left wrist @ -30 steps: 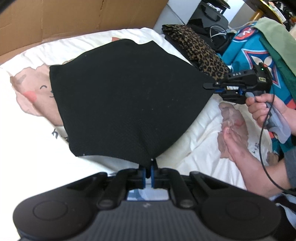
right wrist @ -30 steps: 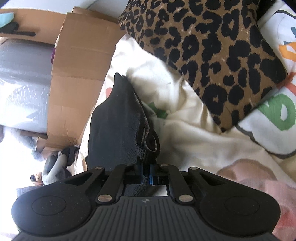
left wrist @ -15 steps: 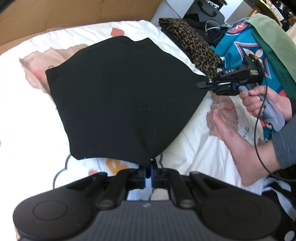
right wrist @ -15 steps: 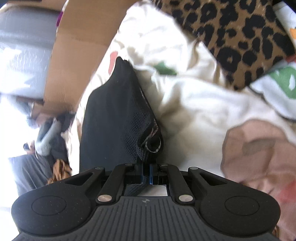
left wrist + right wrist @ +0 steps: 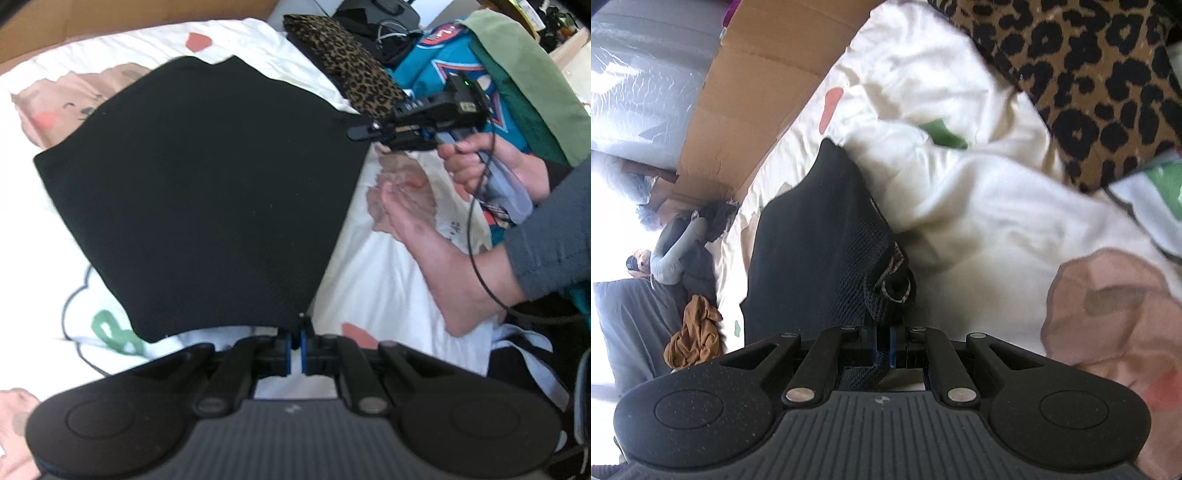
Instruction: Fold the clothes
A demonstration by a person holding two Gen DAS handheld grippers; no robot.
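A black garment (image 5: 199, 184) lies spread on a bed whose white sheet (image 5: 369, 280) is printed with cartoon animals. The left hand-held gripper (image 5: 295, 332) is pinched tight on the garment's near corner, and the right hand-held gripper (image 5: 364, 132), seen from the left wrist camera in the person's right hand (image 5: 480, 162), is clamped on the garment's right corner; the right wrist view shows a bunched hem between its closed fingers (image 5: 875, 341). A bare foot (image 5: 424, 236) rests on the sheet just right of the garment, under the right hand. Behind that gripper lie a leopard-print cloth (image 5: 351, 70), a teal jersey (image 5: 443, 55) and a green towel (image 5: 524, 74), piled close to the garment's right edge. A cardboard panel (image 5: 750, 85) stands along the bed's far side. White letters on the right gripper's body are too blurred to read; the jersey's lettering is likewise illegible.
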